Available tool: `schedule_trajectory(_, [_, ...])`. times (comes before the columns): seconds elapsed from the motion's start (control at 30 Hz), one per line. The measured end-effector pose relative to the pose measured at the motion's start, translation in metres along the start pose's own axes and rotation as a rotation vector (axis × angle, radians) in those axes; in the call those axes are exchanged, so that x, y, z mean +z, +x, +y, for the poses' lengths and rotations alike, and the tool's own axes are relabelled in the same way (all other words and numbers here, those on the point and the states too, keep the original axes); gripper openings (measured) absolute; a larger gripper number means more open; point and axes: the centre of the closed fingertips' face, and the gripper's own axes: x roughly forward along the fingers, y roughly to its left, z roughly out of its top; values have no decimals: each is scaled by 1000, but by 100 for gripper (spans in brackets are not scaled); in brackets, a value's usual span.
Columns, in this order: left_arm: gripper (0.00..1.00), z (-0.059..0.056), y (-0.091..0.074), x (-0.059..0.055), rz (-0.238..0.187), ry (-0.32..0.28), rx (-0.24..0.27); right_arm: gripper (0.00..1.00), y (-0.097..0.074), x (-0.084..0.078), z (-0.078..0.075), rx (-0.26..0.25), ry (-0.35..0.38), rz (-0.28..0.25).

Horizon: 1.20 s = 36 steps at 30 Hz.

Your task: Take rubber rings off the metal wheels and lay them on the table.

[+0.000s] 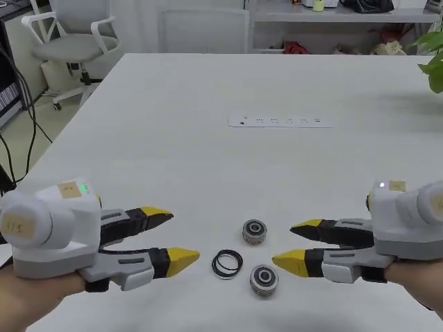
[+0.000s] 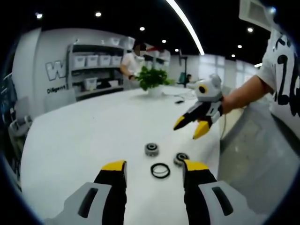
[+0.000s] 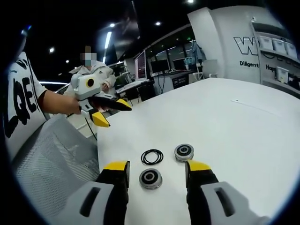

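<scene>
Black rubber rings [image 1: 227, 263] lie loose on the white table [image 1: 208, 159], just beside two small silver metal wheels [image 1: 255, 232].
Left gripper [image 1: 183, 237] and right gripper [image 1: 284, 243] hang spread and empty on either side; a careless closing jaw could skid a wheel away or sweep the rings aside.

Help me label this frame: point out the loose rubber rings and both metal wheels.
rubber rings [image 1: 227, 263], head view, middle of the loop.
farther wheel [image 1: 255, 231], head view, its hub.
nearer wheel [image 1: 264, 277], head view, its hub.
</scene>
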Motion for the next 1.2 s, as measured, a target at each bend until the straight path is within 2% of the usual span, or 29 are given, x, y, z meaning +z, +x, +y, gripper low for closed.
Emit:
schedule_trajectory(0.37, [53, 5, -9, -4, 0, 4, 17, 54, -18, -10, -3, -38, -11, 5])
schedule_trajectory(0.8, [55, 3, -15, -7, -7, -8, 24, 56, -31, -15, -5, -77, -17, 18])
schedule_trajectory(1.2, [58, 1, -17, -1, -31, -18, 26, 56, -36, -17, -4, -99, 0, 7])
